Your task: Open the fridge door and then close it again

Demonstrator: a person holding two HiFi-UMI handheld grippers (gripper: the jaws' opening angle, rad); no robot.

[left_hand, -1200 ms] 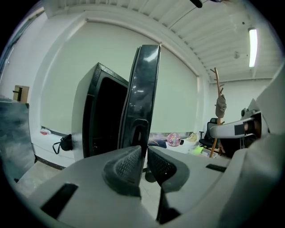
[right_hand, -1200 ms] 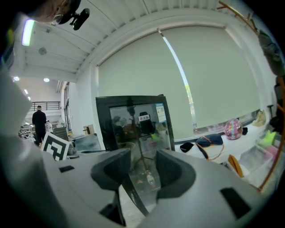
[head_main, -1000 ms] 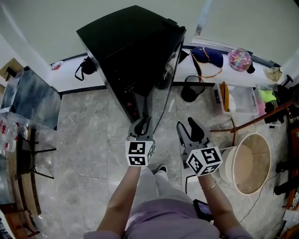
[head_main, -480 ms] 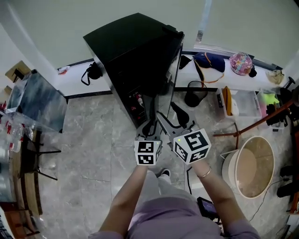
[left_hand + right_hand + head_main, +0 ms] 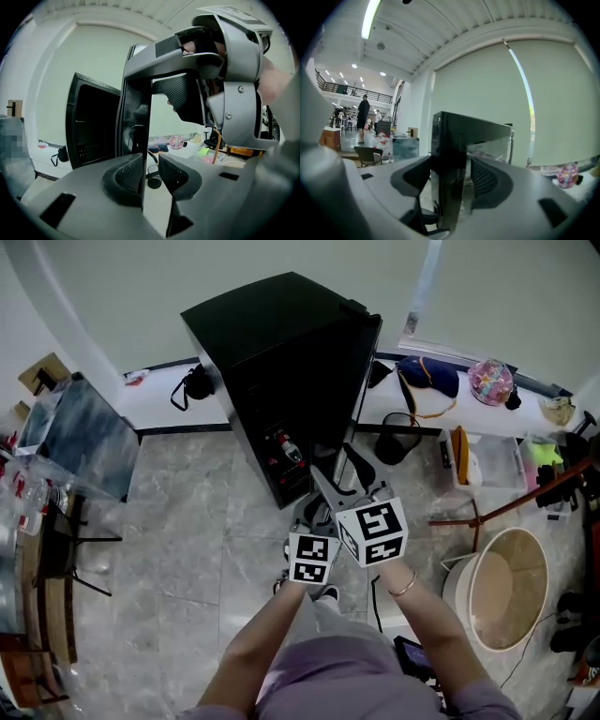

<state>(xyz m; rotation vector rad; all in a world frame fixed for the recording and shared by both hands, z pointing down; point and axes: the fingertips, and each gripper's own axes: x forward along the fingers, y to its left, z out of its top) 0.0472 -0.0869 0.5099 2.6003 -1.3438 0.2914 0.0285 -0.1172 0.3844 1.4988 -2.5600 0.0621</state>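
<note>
Fridge (image 5: 272,343) stands open, door (image 5: 136,108) swung out toward the person. Right gripper (image 5: 450,178) has come in beside left gripper (image 5: 150,171). Both sets of jaws have just been widening and straddle the door's edge, unclamped (opening looks done, closing pending). Grey marble floor (image 5: 178,521); pale wall (image 5: 141,287), cluttered ledge (image 5: 159,409).

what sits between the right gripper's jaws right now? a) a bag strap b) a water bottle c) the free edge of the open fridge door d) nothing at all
c: in the right gripper view the dark edge of the fridge door stands between the jaws of the right gripper, which have just been opening.
</note>
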